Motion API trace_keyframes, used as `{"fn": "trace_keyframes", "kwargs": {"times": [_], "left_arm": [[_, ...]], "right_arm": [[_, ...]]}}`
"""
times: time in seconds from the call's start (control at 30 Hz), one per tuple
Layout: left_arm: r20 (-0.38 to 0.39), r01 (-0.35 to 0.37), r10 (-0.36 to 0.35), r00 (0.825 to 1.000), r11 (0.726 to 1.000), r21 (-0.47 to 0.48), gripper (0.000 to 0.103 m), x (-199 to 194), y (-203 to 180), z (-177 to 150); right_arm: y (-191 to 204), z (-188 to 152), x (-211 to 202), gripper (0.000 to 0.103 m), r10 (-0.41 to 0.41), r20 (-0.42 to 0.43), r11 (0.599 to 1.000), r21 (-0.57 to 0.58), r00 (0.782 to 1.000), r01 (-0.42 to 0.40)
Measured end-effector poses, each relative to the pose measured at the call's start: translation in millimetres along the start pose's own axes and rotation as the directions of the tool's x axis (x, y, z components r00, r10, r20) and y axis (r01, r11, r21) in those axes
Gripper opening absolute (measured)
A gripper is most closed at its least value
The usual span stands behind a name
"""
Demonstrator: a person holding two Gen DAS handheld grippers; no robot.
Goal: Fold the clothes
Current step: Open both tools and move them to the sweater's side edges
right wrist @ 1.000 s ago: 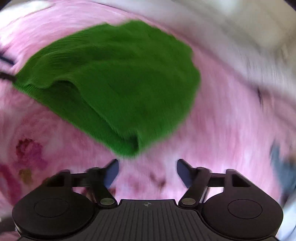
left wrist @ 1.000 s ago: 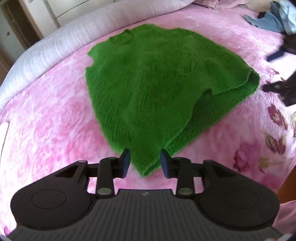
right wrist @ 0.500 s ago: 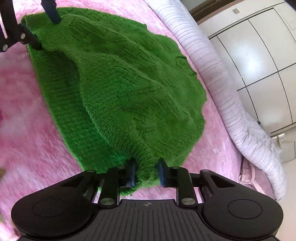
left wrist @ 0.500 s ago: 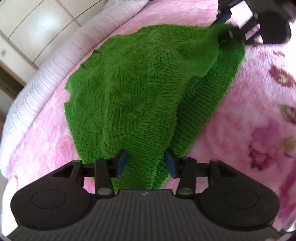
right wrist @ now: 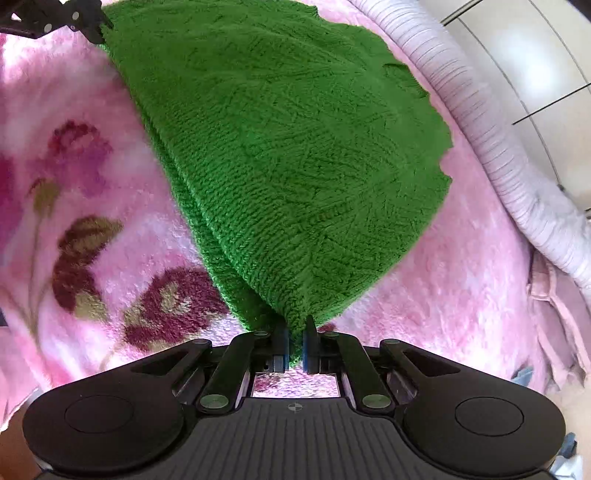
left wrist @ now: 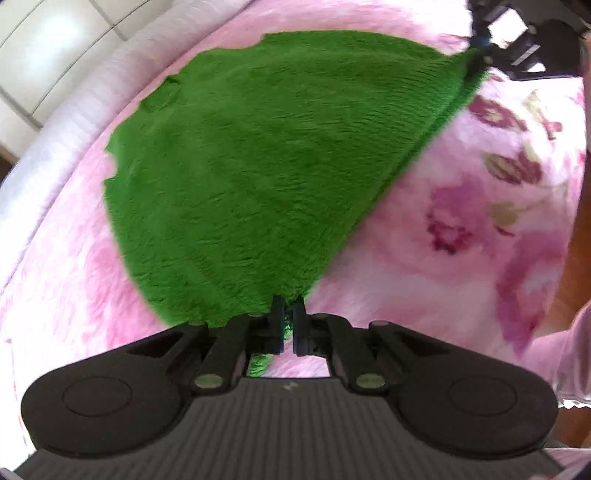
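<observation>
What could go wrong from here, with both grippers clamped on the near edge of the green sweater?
1. The left gripper and right gripper each pinch only a small bite of the green knitted sweater; the bulky knit could slip out as the edge is carried over.
2. The edge sags between the two grips, so the fold may land crooked or bunched.
3. The fluffy pink floral blanket may drag on the knit and shift the lower layer.

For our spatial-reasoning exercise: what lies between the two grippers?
The green sweater's near edge spans from the right gripper to the left gripper, each shut on a corner; the right wrist view shows this.
</observation>
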State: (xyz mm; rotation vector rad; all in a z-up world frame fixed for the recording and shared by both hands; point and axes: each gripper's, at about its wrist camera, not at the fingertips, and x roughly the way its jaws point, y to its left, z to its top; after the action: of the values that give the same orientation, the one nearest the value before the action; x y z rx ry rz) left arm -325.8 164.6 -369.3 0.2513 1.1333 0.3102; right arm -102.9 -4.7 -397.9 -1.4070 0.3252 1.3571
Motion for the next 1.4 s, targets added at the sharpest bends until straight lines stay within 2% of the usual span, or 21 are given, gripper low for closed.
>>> {"fn": "trace_keyframes", "kwargs": {"times": [0.07, 0.1, 0.17, 0.2, 0.27, 0.37, 0.47, 0.5, 0.53, 0.57, 0.6, 0.63, 0.73, 0.8, 0.93, 1.07, 1.13, 1.17, 1.2, 1.27, 1.4], "left_arm": [[-0.019, 0.052, -0.053, 0.998, 0.996, -0.078, 0.011, -8, 14, -5], [-0.024, 0.089, -0.094, 0.995, 0.984, -0.152, 0.013, -14, 25, -10], [-0.013, 0.160, -0.174, 0.985, 0.929, -0.333, 0.019, -27, 50, -23], [0.005, 0.185, -0.202, 0.979, 0.884, -0.429, 0.028, -32, 65, -29], [0.028, 0.186, -0.215, 0.976, 0.764, -0.618, 0.038, -23, 87, -44], [0.059, 0.163, -0.213, 0.975, 0.511, -0.844, 0.045, -5, 118, -67], [0.100, 0.146, -0.213, 0.972, 0.216, -0.965, 0.043, 15, 144, -89], [0.140, 0.172, -0.212, 0.967, 0.136, -0.976, 0.043, 22, 146, -94], [0.180, 0.203, -0.211, 0.961, 0.091, -0.975, 0.030, 25, 147, -95], [0.216, 0.234, -0.214, 0.953, 0.061, -0.970, 0.011, 26, 148, -95], [0.252, 0.265, -0.215, 0.943, 0.031, -0.964, 0.004, 28, 149, -95], [0.260, 0.275, -0.202, 0.944, 0.052, -0.960, 0.004, 19, 149, -93], [0.244, 0.269, -0.141, 0.959, 0.192, -0.944, 0.003, -23, 147, -89], [0.238, 0.257, -0.098, 0.966, 0.284, -0.924, 0.003, -52, 146, -86], [0.139, 0.186, -0.148, 0.979, 0.371, -0.910, 0.003, -87, 125, -90], [-0.043, 0.065, -0.243, 0.969, 0.417, -0.907, 0.003, -70, 102, -100], [-0.135, -0.009, -0.267, 0.954, 0.426, -0.905, 0.004, -58, 101, -108], [-0.133, -0.017, -0.250, 0.959, 0.417, -0.909, 0.006, -59, 108, -109], [-0.106, -0.010, -0.217, 0.970, 0.401, -0.916, 0.008, -62, 118, -109], [-0.065, 0.003, -0.156, 0.986, 0.403, -0.915, 0.022, -64, 143, -102], [0.009, 0.063, -0.118, 0.993, 0.459, -0.886, 0.028, -30, 189, -65]], "right_arm": [[-9, 4, -5, 0.013, 0.036, -0.006, 0.997, 0.063, 0.999, -0.036], [-17, 0, -12, 0.029, 0.079, 0.000, 0.988, 0.132, 0.997, -0.078], [-32, -8, -27, 0.061, 0.163, 0.019, 0.950, 0.266, 0.986, -0.162], [-41, -12, -33, 0.065, 0.205, 0.034, 0.918, 0.341, 0.978, -0.204], [-70, -23, -36, 0.065, 0.294, 0.081, 0.780, 0.555, 0.952, -0.288], [-100, -37, -28, 0.065, 0.362, 0.176, 0.520, 0.777, 0.916, -0.355], [-112, -40, -5, 0.065, 0.371, 0.233, 0.312, 0.881, 0.899, -0.357], [-112, -39, 3, 0.065, 0.370, 0.240, 0.254, 0.903, 0.898, -0.346], [-110, -39, 12, 0.065, 0.378, 0.249, 0.184, 0.924, 0.892, -0.336], [-107, -38, 20, 0.048, 0.387, 0.258, 0.118, 0.938, 0.885, -0.325], [-103, -36, 24, 0.005, 0.402, 0.257, 0.080, 0.946, 0.879, -0.313], [-100, -30, 25, 0.006, 0.407, 0.237, 0.085, 0.952, 0.882, -0.295], [-101, -13, 9, 0.005, 0.379, 0.221, 0.199, 0.929, 0.898, -0.312], [-105, -15, -5, 0.004, 0.376, 0.222, 0.222, 0.921, 0.900, -0.320], [-96, -23, -27, 0.004, 0.431, 0.163, 0.270, 0.915, 0.887, -0.299], [-67, -28, -25, 0.005, 0.535, 0.031, 0.304, 0.926, 0.844, -0.226], [-65, -28, -17, 0.012, 0.563, -0.029, 0.315, 0.931, 0.826, -0.182], [-64, -28, -13, 0.027, 0.572, -0.056, 0.325, 0.932, 0.819, -0.163], [-70, -25, -13, 0.041, 0.556, -0.071, 0.344, 0.927, 0.828, -0.152], [-87, -17, -12, 0.048, 0.499, -0.090, 0.381, 0.916, 0.862, -0.125], [-130, 2, 4, 0.049, 0.394, -0.061, 0.386, 0.917, 0.917, -0.105]]}}
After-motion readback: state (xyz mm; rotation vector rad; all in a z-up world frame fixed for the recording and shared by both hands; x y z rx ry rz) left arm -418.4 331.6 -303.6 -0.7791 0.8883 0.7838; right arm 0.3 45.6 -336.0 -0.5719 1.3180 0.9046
